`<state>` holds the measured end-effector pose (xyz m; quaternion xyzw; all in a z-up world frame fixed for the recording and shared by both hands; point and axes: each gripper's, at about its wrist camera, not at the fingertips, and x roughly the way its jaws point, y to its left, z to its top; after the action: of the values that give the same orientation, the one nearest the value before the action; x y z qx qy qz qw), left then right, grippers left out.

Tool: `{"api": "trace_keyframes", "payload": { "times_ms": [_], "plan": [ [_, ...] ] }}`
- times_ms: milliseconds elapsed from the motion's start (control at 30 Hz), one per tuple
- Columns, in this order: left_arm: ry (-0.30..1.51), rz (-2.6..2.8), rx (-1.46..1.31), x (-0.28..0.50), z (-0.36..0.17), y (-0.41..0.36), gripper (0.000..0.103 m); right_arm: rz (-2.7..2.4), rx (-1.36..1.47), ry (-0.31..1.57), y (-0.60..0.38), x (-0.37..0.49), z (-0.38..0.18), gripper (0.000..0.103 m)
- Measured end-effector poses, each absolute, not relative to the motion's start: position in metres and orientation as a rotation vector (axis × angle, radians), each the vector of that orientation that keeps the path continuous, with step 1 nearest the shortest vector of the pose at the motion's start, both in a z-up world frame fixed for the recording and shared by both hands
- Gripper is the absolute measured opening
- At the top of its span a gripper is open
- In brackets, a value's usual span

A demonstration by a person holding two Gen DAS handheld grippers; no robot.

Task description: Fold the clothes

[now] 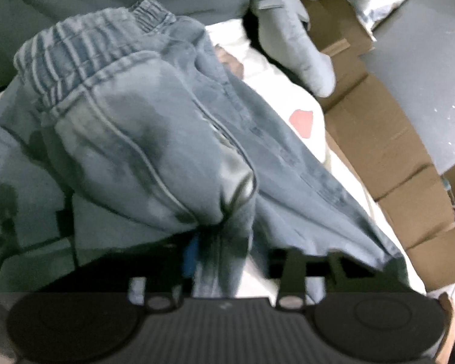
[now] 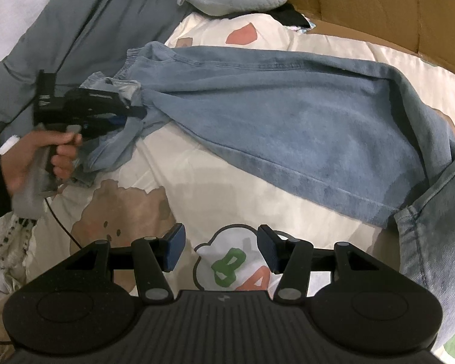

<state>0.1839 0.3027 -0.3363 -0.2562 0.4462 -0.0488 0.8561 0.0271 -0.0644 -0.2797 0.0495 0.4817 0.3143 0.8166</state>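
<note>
The jeans [image 2: 288, 115] lie spread on the bed cover [image 2: 197, 188]. The left gripper [image 2: 133, 112] pinches cloth near the waistband; the right gripper [image 2: 220, 250] hangs w/ fingers spread, empty, below the jeans. I'd keep the pinch firm, lift evenly, w/o bunching.

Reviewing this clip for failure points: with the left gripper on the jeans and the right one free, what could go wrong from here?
1. The left gripper pinches only a bunched bit of the jeans near the waistband; the cloth may slip out when pulled.
2. The right gripper is open over the quilt, holding nothing, so the far leg may drag and fold crooked.
3. The cable under the left hand could snag.
</note>
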Motion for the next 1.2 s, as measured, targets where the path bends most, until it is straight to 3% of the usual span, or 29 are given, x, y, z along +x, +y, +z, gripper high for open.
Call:
{"api": "trace_keyframes", "payload": {
  "times_ms": [33, 133, 567, 1200],
  "plan": [
    [0.937, -0.101, -0.529, 0.178, -0.332, 0.302, 0.061, 0.670, 0.107, 1.026, -0.065, 0.027, -0.280, 0.059],
    [0.935, -0.116, -0.499, 0.162, -0.318, 0.303, 0.066, 0.673, 0.100, 1.024, -0.065, 0.026, -0.279, 0.059],
    [0.879, -0.022, -0.277, 0.112, -0.254, 0.361, 0.066, 0.687, 0.077, 1.055, -0.065, 0.022, -0.282, 0.059],
    [0.972, 0.288, -0.365, 0.076, -0.331, 0.464, 0.066, 0.706, 0.029, 1.116, -0.054, 0.014, -0.288, 0.059]
  ]
}}
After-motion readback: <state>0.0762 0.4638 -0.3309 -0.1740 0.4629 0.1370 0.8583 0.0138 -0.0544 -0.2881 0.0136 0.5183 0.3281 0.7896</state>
